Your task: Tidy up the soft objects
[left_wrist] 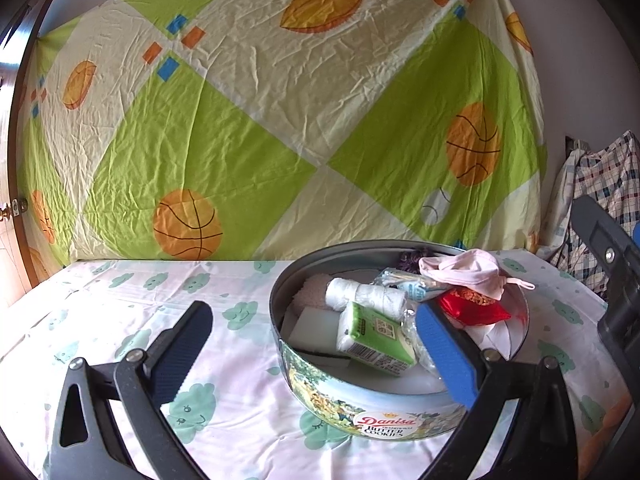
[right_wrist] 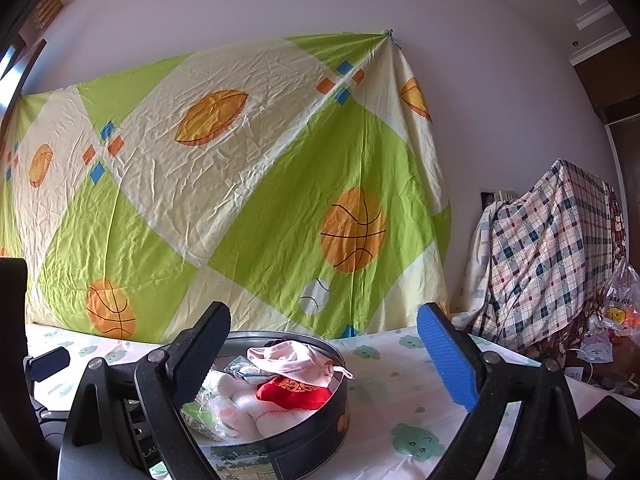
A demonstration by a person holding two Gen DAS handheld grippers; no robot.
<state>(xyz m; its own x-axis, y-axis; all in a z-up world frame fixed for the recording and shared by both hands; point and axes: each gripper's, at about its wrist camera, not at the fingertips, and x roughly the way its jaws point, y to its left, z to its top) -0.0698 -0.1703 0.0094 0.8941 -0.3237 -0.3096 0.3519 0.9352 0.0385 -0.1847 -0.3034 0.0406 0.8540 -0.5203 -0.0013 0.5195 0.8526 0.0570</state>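
Partly hidden behind blue pad (left_wrist: 446, 354): tin (left_wrist: 360, 408) contents.

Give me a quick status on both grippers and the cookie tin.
Left gripper open, straddling the cookie tin's near wall. Right gripper open, empty. Pink cloth and red pouch already in the tin. Nothing in the way.

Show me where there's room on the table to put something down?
Bare cloth lies left of the cookie tin, out to the table's left edge, and right of it toward the plaid cloth. The tin itself is crowded, pink pouch on top.
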